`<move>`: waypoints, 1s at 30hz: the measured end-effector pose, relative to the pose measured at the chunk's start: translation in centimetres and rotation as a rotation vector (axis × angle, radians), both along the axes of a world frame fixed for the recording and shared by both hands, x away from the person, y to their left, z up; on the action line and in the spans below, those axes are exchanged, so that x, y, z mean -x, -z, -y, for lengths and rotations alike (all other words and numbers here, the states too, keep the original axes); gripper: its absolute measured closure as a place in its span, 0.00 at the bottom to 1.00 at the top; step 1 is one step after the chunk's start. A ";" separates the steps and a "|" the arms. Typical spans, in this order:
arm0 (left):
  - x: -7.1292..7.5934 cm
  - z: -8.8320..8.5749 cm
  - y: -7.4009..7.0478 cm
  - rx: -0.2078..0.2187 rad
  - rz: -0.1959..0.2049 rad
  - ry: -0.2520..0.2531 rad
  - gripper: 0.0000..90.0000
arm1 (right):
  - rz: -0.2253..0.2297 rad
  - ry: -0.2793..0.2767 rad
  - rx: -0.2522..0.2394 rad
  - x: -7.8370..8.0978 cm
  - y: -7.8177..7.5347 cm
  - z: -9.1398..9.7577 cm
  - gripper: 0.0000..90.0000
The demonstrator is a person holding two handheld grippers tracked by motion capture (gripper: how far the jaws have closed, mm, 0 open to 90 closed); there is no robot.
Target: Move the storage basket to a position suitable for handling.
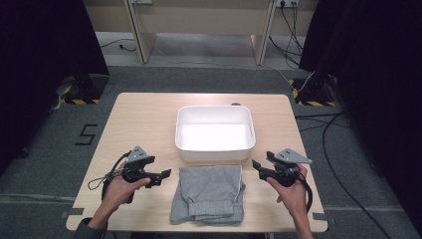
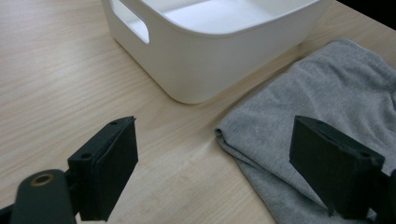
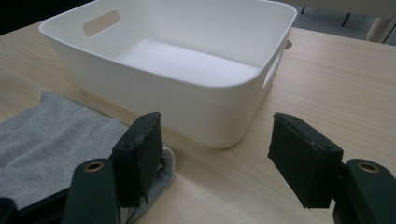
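Observation:
A folded grey garment [image 1: 209, 193] lies on the wooden table [image 1: 144, 119] near the front edge, just in front of an empty white bin [image 1: 215, 132]. My left gripper [image 1: 165, 175] is held at the garment's left side, open, with nothing between its jaws. In the left gripper view the garment [image 2: 322, 107] lies ahead on the right and the bin [image 2: 210, 51] stands beyond. On the garment's right side my right gripper [image 1: 257, 165] is open too, its jaws empty. The right gripper view shows the garment's corner [image 3: 51, 135] on the left and the bin [image 3: 187, 70] straight ahead.
The bin has cut-out handles in its end walls. Bare wood lies on both sides of the bin and garment. Beyond the table are a grey floor, wooden furniture legs [image 1: 142, 40], black curtains and cables [image 1: 333, 149].

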State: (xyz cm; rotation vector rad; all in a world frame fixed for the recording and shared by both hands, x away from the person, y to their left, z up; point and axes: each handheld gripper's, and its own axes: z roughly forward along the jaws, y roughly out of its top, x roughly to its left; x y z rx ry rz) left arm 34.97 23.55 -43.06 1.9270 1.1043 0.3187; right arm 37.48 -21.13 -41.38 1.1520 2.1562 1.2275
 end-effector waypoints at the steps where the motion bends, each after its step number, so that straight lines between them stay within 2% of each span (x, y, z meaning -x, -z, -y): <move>1: 0.3 0.1 0.1 -0.006 0.002 0.006 0.17 | 0.002 -0.007 0.000 0.1 0.1 -0.1 0.39; 6: 0.9 0.2 0.4 -0.005 0.001 0.010 0.17 | -0.003 -0.014 -0.001 0.3 0.3 -0.3 0.38; 18: 3.5 0.4 2.5 0.001 -0.031 0.013 0.16 | -0.035 -0.059 -0.002 1.0 1.3 -0.7 0.29; 21: 4.2 0.8 3.0 0.004 -0.044 0.021 0.16 | -0.043 -0.072 0.000 0.9 1.8 -1.0 0.27; 23: 4.9 1.2 3.4 0.003 -0.054 0.023 0.16 | -0.050 -0.090 0.020 0.8 2.1 -1.5 0.25; 30: 6.5 2.8 4.0 -0.006 -0.054 0.054 0.16 | -0.051 -0.118 0.026 1.0 2.1 -2.0 0.24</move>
